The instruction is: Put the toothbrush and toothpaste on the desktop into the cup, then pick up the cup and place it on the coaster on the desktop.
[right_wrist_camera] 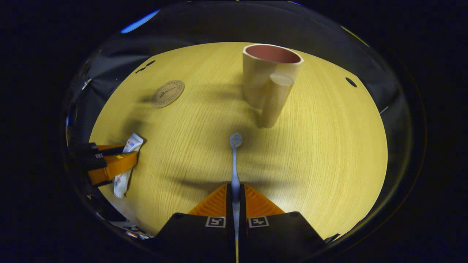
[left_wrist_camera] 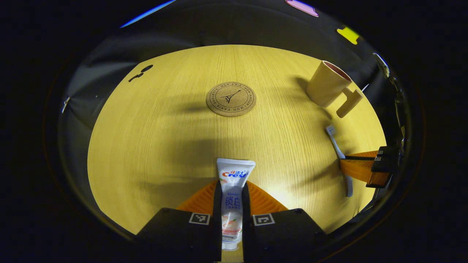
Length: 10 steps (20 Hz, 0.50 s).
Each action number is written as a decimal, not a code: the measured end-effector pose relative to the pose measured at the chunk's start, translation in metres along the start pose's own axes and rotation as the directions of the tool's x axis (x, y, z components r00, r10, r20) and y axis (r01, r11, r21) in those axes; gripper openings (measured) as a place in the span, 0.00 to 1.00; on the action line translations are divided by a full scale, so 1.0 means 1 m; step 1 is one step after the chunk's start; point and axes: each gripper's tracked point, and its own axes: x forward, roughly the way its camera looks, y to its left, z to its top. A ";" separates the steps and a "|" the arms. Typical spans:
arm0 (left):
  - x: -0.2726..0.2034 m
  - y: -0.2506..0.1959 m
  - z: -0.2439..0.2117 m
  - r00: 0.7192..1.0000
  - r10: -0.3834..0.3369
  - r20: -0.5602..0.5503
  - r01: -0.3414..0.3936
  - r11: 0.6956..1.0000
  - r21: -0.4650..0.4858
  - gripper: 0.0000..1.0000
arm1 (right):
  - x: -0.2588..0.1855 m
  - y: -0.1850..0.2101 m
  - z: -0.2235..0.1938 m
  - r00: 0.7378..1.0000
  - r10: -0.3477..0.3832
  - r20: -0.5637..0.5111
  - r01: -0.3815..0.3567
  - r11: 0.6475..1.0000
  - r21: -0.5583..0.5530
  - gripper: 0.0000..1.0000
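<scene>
In the left gripper view my left gripper (left_wrist_camera: 231,193) is shut on a white toothpaste tube (left_wrist_camera: 233,175) that points ahead toward the round cork coaster (left_wrist_camera: 231,99). The beige cup (left_wrist_camera: 326,87) with a thick handle stands upright at the far right, and the right gripper (left_wrist_camera: 360,166) clamps the toothbrush (left_wrist_camera: 335,140) there. In the right gripper view my right gripper (right_wrist_camera: 236,193) is shut on the pale blue toothbrush (right_wrist_camera: 234,157), bristle head forward, short of the cup (right_wrist_camera: 268,76). The left gripper (right_wrist_camera: 113,160) with the toothpaste tube (right_wrist_camera: 126,164) shows at the left, the coaster (right_wrist_camera: 168,94) beyond it.
The wooden round table (left_wrist_camera: 153,138) has dark cloth walls behind it. Its edge curves close behind the cup and near both grippers. Small dark holes (right_wrist_camera: 351,82) mark the tabletop near the rim.
</scene>
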 end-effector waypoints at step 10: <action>-0.002 0.000 -0.003 1.000 0.009 -0.007 -0.009 0.999 -0.031 0.26 | -0.008 -0.010 -0.001 0.993 0.108 0.038 -0.109 0.994 0.032 0.07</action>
